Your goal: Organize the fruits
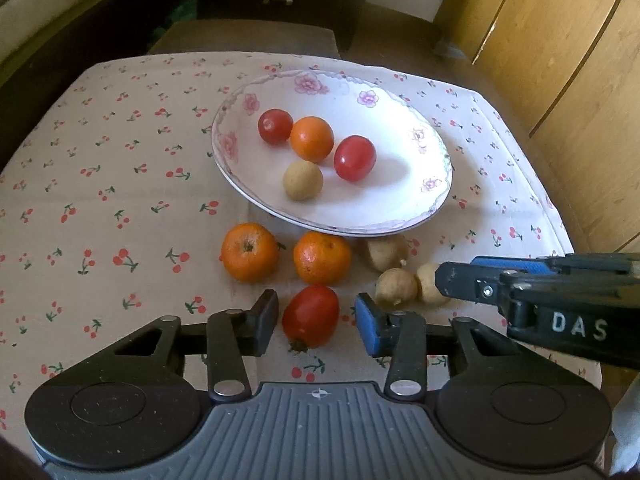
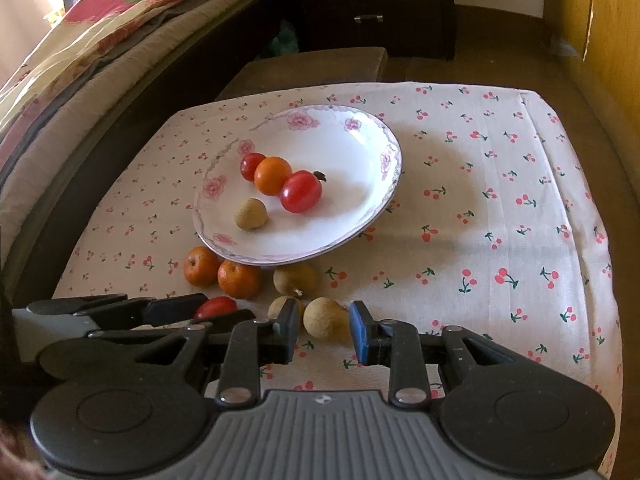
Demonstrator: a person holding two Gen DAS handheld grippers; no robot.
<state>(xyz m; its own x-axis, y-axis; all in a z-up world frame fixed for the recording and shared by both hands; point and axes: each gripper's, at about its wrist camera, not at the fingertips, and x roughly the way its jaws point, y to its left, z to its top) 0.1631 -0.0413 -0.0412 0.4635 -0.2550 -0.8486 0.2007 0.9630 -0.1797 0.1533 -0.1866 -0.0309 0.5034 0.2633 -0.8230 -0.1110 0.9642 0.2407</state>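
Left claw [image 1: 316, 314] is hanging released at the lower centre of its view, its fingers flanking but not pressing the oval, glossy tomato [image 1: 310, 316] lying on the cherry-print cloth [image 1: 100, 200]. The right claw [image 2: 324, 334] is apparently clenching a round, matte tan longan [image 2: 326, 320] at the lower centre of its own view. An off-centre squeeze is risking the slick tomato squirting sideways into the dimpled orange [image 1: 322, 258] just above. Both claws are working close together, so a bump seems likely. On the glazed, flowered plate [image 1: 360, 232], round fruit could be rolling freely.
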